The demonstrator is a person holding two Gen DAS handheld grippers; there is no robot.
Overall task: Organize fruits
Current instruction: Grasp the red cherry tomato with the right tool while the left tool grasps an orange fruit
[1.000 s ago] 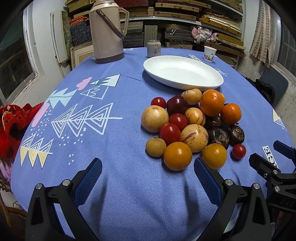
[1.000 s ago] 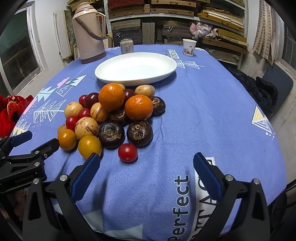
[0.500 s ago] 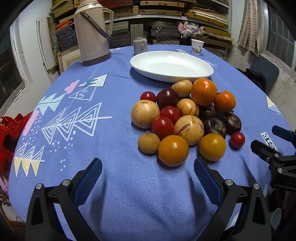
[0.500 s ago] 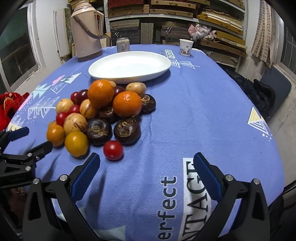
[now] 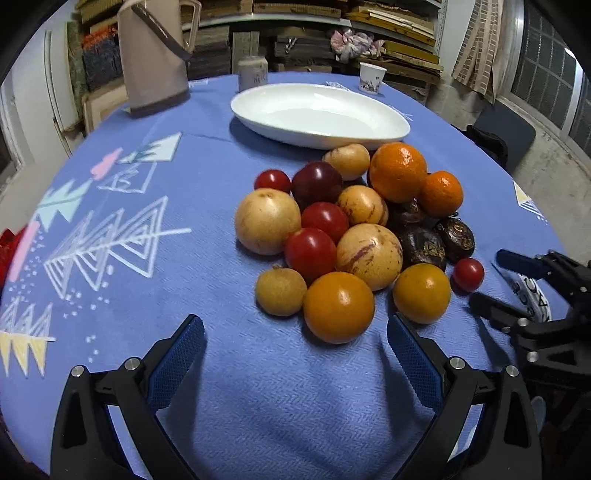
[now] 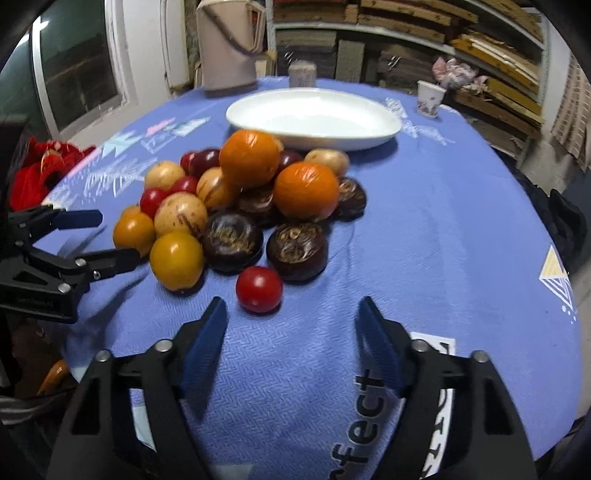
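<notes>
Home storeroom: shelves [image 5: 369, 22] w/ stacked boards, thermos [image 5: 151, 55] on clothed table [image 5: 147, 258].

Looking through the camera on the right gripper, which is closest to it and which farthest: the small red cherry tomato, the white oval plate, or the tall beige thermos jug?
1. Small red cherry tomato: just ahead of the right gripper.
2. White oval plate: mid-table, behind the fruit pile.
3. Tall beige thermos jug: far edge, left.

Low wrist views, shared fruit pile [image 5: 354, 236]

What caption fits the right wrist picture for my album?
Open right gripper near a small red tomato, fruit pile and empty white plate beyond.
</notes>
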